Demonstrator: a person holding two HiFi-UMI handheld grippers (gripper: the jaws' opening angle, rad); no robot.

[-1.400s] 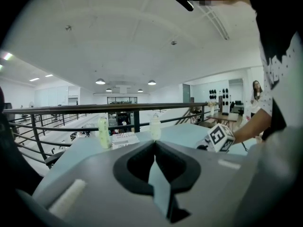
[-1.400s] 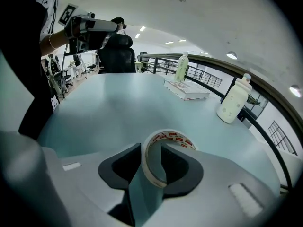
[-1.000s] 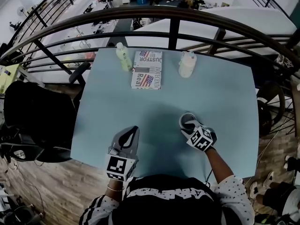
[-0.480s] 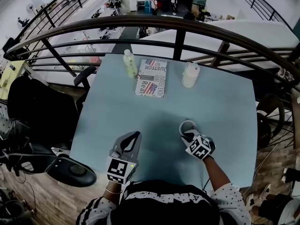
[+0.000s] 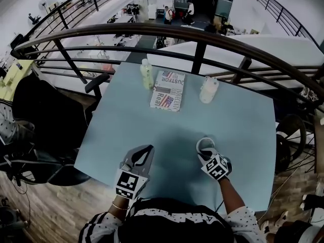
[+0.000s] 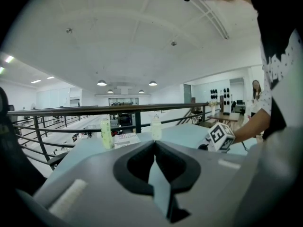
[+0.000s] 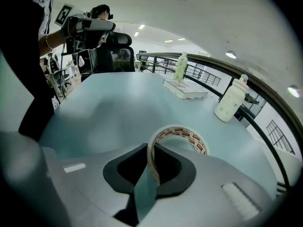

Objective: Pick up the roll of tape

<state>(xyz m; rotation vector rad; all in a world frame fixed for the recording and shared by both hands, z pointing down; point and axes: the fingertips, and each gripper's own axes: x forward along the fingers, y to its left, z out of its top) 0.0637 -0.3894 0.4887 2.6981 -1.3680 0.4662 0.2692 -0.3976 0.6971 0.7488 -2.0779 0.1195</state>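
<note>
The right gripper has clamped its fingers on the roll of tape; left gripper fingers touch.

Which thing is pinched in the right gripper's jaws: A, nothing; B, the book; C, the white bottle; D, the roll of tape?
D: in the right gripper view, the right gripper is closed on the near wall of the roll of tape.

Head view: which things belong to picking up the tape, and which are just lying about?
In the job: roll of tape, right gripper pinching its wall.
Lying about: green bottle, book, white bottle, at the table far edge.
</note>
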